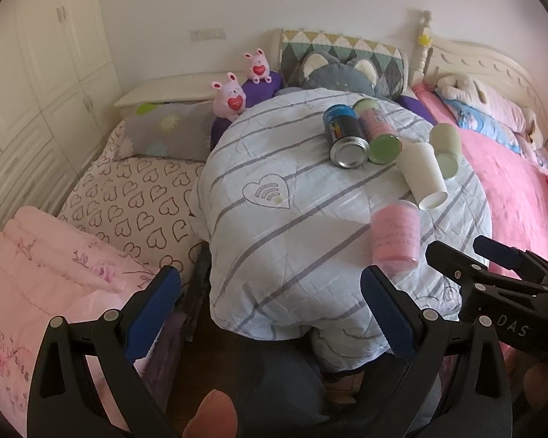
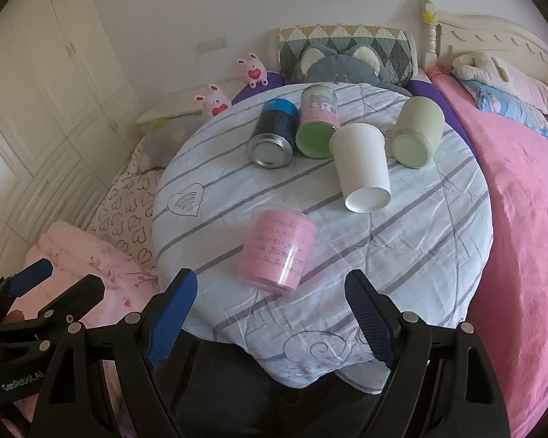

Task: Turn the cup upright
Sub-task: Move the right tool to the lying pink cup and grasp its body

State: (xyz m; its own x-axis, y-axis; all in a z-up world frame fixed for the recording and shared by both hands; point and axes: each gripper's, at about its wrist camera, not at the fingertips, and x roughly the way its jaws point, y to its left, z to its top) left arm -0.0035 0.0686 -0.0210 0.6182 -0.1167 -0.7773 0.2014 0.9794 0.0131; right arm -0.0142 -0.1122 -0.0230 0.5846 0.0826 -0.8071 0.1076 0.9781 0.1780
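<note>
Five containers lie on their sides on the round table's striped cloth (image 2: 420, 241): one pink cup (image 2: 276, 252), one white paper cup (image 2: 363, 169), one pale green mug (image 2: 418, 131), one dark can with a blue band (image 2: 274, 133) and one green-based tumbler with a pink label (image 2: 316, 122). Behind the table sit two pink bunny toys, one nearer (image 2: 213, 100) and one farther back (image 2: 254, 69), and one grey cat cushion (image 2: 338, 65). Two grippers show, the left gripper (image 1: 270, 314) and the right gripper (image 2: 270, 314), each with two blue-padded fingers.
</note>
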